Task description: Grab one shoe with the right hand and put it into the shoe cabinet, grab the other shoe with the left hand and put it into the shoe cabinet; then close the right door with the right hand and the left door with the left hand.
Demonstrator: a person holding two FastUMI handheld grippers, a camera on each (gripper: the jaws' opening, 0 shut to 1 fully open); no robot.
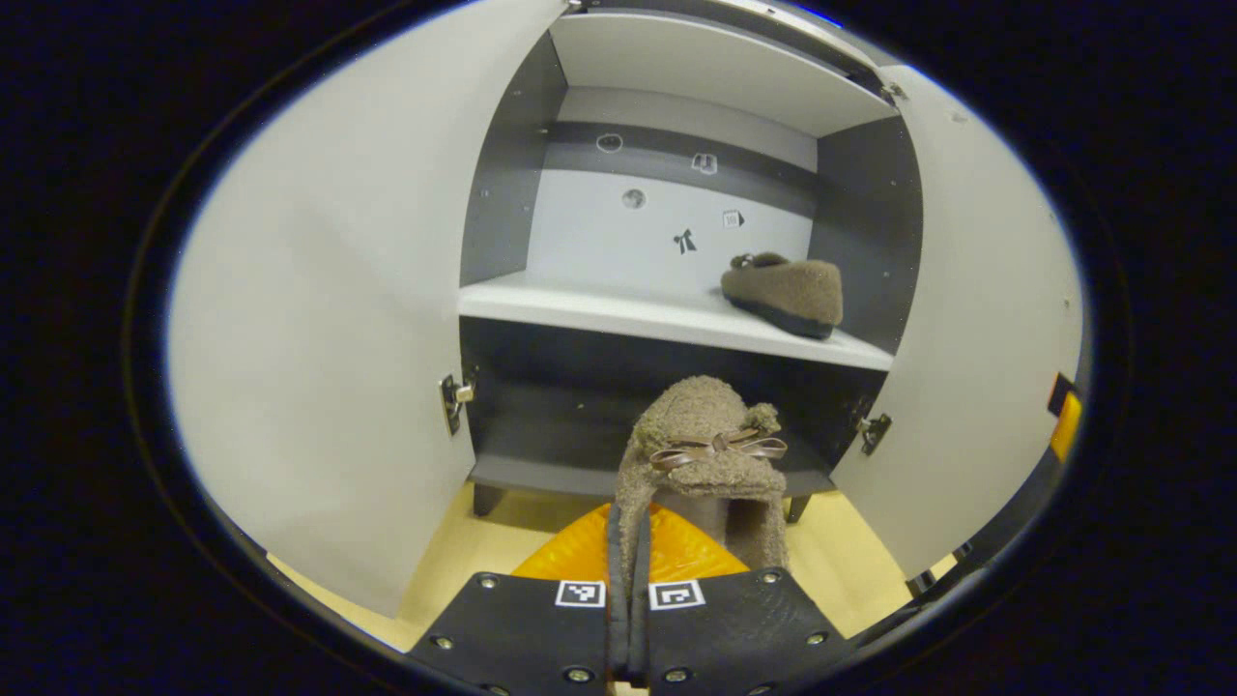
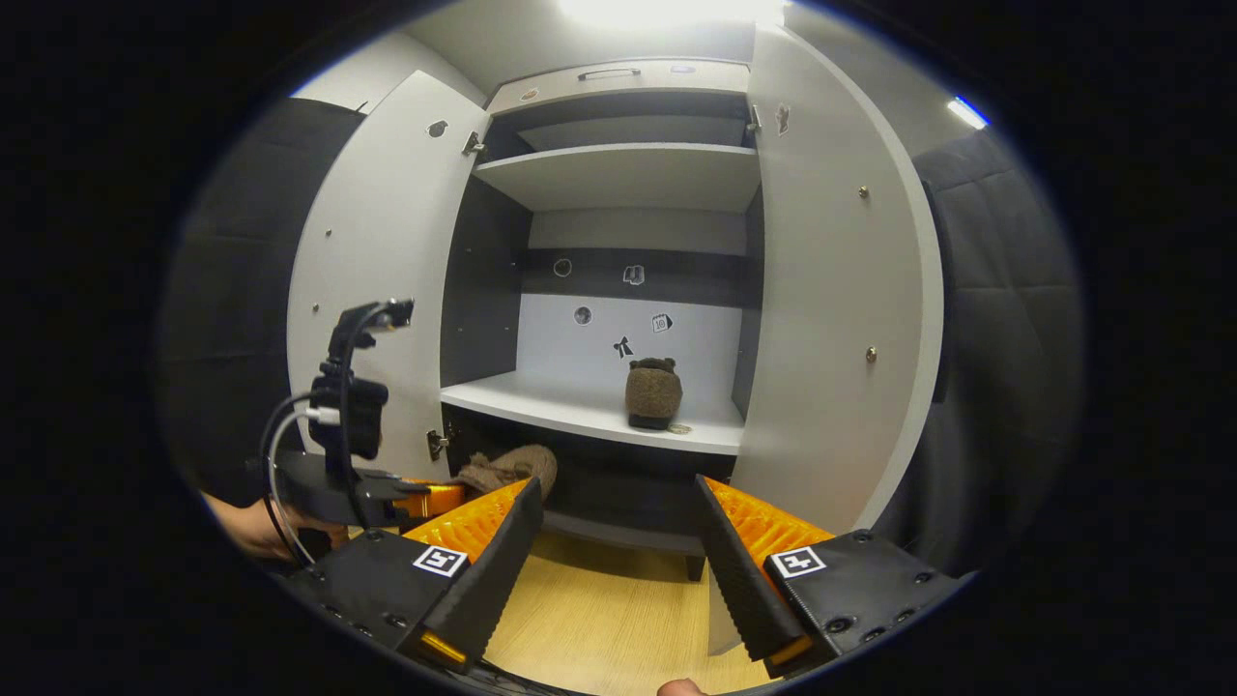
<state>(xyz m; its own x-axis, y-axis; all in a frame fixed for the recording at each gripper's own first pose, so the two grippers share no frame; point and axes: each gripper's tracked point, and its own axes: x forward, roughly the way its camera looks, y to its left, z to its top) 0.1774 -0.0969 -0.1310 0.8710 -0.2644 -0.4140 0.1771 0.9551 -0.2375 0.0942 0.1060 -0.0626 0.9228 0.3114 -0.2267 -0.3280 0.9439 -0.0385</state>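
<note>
1. The shoe cabinet [image 1: 676, 106] stands open, with both of its doors swung wide.
2. The left door [image 1: 319, 319] is on one side of the cabinet and the right door [image 1: 976, 367] is on the other side.
3. One fuzzy brown shoe [image 1: 785, 293] sits on the middle shelf [image 1: 618, 314] of the cabinet, near the right wall inside.
4. In the right gripper view that same shoe [image 2: 653, 391] rests on the shelf [image 2: 560, 406], just below some small stickers on the back wall of the cabinet.
5. The left tongs [image 1: 628, 590] are squeezed tight on the other shoe [image 1: 710, 454], and both fingers press on its thin edge.
6. This other shoe has a little brown bow [image 1: 717, 448] on top, and it hangs in front of the dark bottom part of the cabinet, below the middle shelf.
7. In the right gripper view the left tongs [image 2: 425, 501] are down by the left door [image 2: 377, 280] of the cabinet, with the held shoe [image 2: 507, 469] close to the bottom opening.
8. A hand [image 2: 256, 527] holds the left tongs from behind.
9. The right tongs [image 2: 618, 561] are wide open and hold nothing.
10. They point at the cabinet from a little way back, over the pale wood floor [image 2: 618, 619] in front of it.
11. The right door [image 2: 831, 319] of the cabinet stands just past them.
</note>
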